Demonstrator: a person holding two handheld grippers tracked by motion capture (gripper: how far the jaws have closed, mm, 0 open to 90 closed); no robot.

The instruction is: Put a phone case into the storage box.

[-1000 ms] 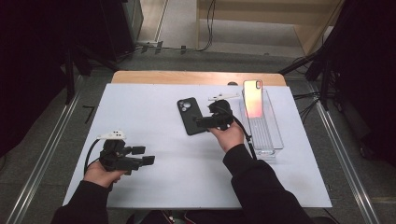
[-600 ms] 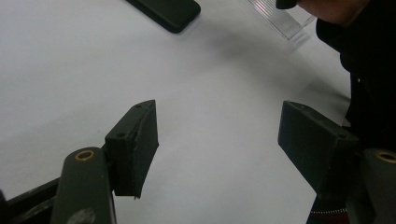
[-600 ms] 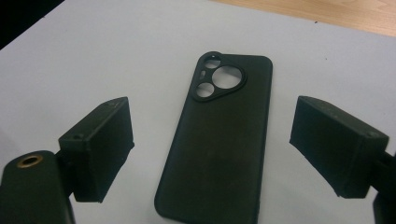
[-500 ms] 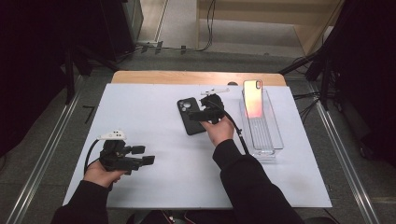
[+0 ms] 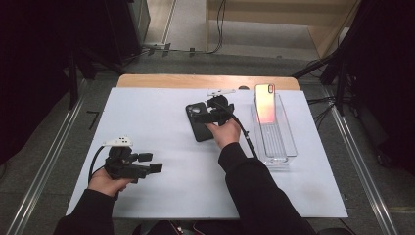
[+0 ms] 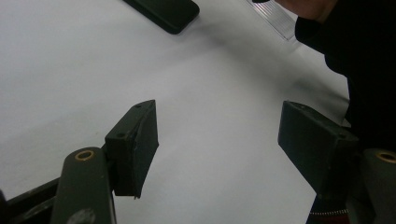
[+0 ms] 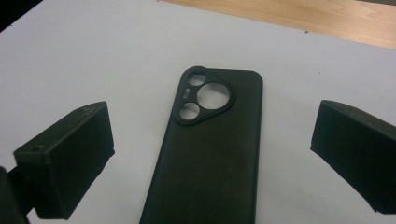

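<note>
The black phone case [image 5: 201, 122] lies flat, back up, on the white table [image 5: 156, 117], just above centre of the high view. Its camera cutout sits at the upper end, its long axis running from upper left to lower right of that frame, only slightly off vertical.

The right gripper [image 5: 215, 111] sits directly over the upper half of the case, the hand reaching in from the lower right. In the right gripper view the case [image 7: 210, 149] runs up the middle of the frame between the two black jaws, which stand wide apart, one on each long edge, neither pad touching it. These jaws have just been opening; the case lies on the table beneath the gap and is not gripped. The case's long axis points along the gripper's line of sight, so closing would pinch across its width, judged the natural hold.

The left gripper [image 5: 131, 165] rests at lower left of the high view, well apart from the case, its jaws partly spread over bare table and holding nothing. The right hand is clearly nearer.

A phone [image 5: 265, 103] leans in the clear tray [image 5: 279, 147] at right, beside the case but apart from it.
</note>
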